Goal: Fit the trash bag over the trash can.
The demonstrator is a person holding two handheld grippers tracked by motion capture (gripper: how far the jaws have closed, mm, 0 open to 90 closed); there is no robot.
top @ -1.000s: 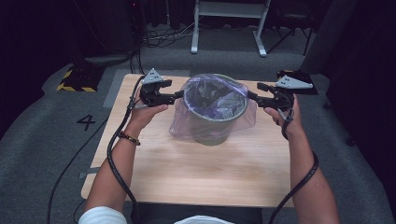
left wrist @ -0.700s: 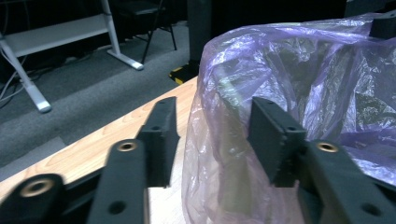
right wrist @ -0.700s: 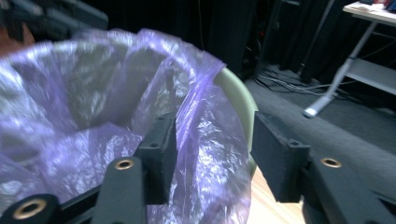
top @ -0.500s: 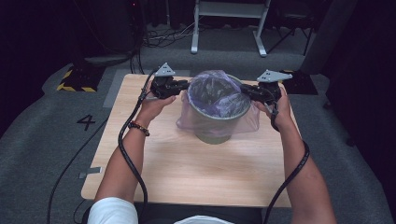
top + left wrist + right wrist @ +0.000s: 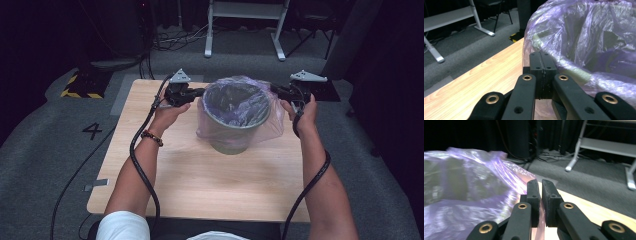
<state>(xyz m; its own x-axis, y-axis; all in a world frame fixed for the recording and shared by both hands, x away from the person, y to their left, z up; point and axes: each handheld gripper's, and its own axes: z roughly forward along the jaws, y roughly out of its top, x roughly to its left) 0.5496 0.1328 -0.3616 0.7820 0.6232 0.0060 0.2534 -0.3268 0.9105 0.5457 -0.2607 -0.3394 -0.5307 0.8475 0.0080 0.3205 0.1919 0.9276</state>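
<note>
Wooden table (image 5: 200,185) on grey carpet, dark room behind, white metal frame legs (image 5: 245,25) at the far end. Grey bin (image 5: 232,135) stands upright at mid-table toward the far side, with a purple bag liner (image 5: 237,102) draped over its rim.

Left gripper (image 5: 196,92) sits at the bin's left rim, and its jaws have just been closing. In the left gripper view the pads (image 5: 542,72) meet flush, pinching liner film at the rim edge. Right gripper (image 5: 278,91) is at the right rim; jaws also have just closed. Right gripper view shows a thin slit between pads (image 5: 534,195) with film (image 5: 474,185) running into it, so I read it as clamped on the liner too, though less surely.

Step in hand looks like seating the liner on the rim. To do it well:
- pull both sides outward and down evenly, so the bin does not tip or slide
- keep tension low, film is thin and could tear
- confirm the right grip before pulling
</note>
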